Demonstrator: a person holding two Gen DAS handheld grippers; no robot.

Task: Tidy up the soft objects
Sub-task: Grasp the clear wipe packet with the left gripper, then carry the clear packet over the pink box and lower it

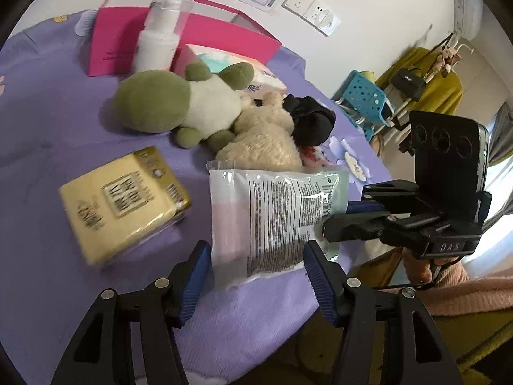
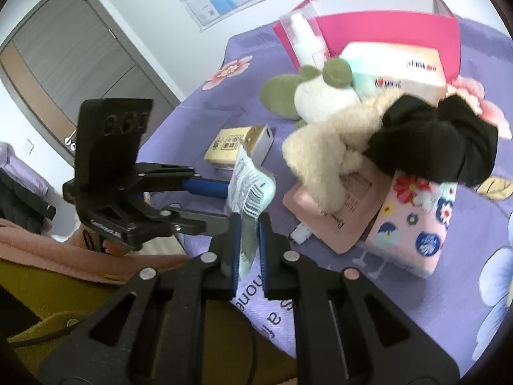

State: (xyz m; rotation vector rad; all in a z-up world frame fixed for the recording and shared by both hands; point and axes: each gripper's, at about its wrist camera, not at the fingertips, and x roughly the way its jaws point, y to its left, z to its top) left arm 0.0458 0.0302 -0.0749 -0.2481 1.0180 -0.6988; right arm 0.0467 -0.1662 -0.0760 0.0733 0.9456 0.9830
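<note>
A soft plastic wipes packet with printed text is held above the purple bedspread. My right gripper is shut on its edge; it shows from the side in the left wrist view. My left gripper is open, its blue pads on either side of the packet's near end. Behind lie a green-and-white plush, a cream plush and a black cloth.
A yellow tissue pack lies at the left. A pink box, a white bottle and a tissue box stand behind. A floral pink pack and a pink pouch lie under the toys. The bed edge is at the right.
</note>
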